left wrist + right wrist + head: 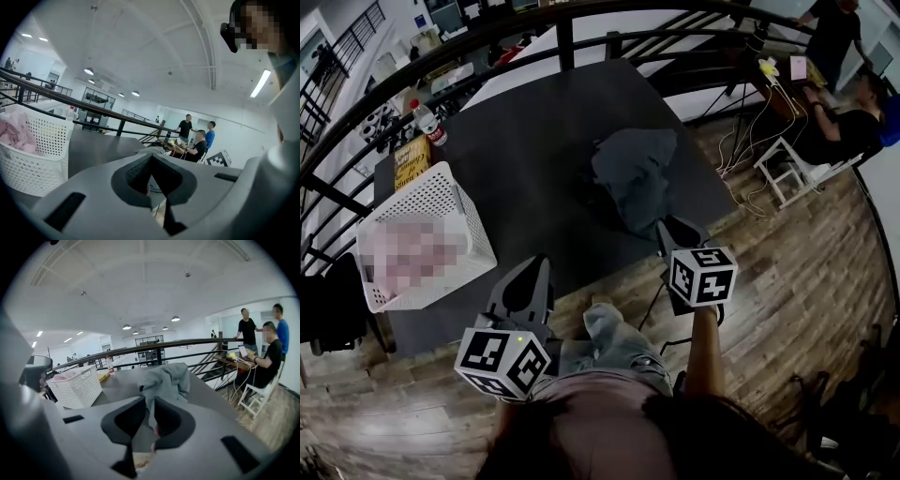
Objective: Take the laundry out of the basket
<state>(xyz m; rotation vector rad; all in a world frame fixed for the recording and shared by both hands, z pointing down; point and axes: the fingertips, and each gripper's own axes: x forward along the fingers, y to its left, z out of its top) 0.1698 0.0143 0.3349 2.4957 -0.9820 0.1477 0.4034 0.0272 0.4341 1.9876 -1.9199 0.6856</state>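
Note:
A white perforated basket [472,228] stands at the left end of the dark table [534,141], with pink laundry [16,133] inside. A grey garment [637,173] lies crumpled on the table's right half. My right gripper [673,231] sits at the garment's near edge. In the right gripper view a fold of the grey garment [166,378] runs down between the nearly closed jaws of the right gripper [150,405]. My left gripper [533,269] hovers at the table's front edge, right of the basket [37,159]. The left gripper [150,158] is shut and holds nothing.
A water bottle [427,123] and a yellow box [411,159] stand behind the basket. A black railing [562,28] curves round the table's far side. People sit and stand at a desk [844,112] beyond it, near a white chair [787,173].

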